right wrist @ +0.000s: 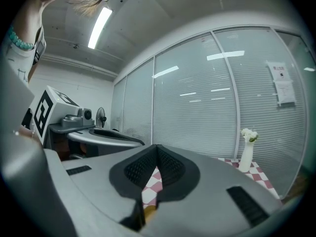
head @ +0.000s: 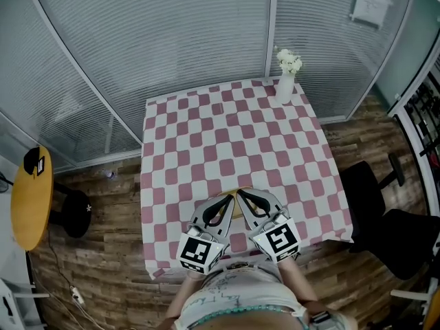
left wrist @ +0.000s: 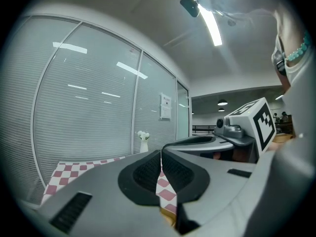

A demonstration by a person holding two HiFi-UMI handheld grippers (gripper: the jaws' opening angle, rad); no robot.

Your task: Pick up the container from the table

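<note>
A tan, yellowish container [head: 237, 207] lies near the front edge of the pink-and-white checked table [head: 227, 136]. Both grippers cover most of it. My left gripper [head: 232, 195] and right gripper [head: 241, 194] point inward over it, and their tips almost meet. In the left gripper view the left gripper [left wrist: 161, 153] is shut with nothing between its pads, and a sliver of the container [left wrist: 169, 217] shows beneath. The right gripper [right wrist: 157, 148] is shut the same way, with the container [right wrist: 148, 213] below its jaws.
A white vase of white flowers [head: 285, 86] stands at the table's far right corner. A black office chair [head: 371, 191] sits right of the table. At the left are a round yellow table [head: 31, 198] and a black stool [head: 72, 212]. Glass walls with blinds stand behind.
</note>
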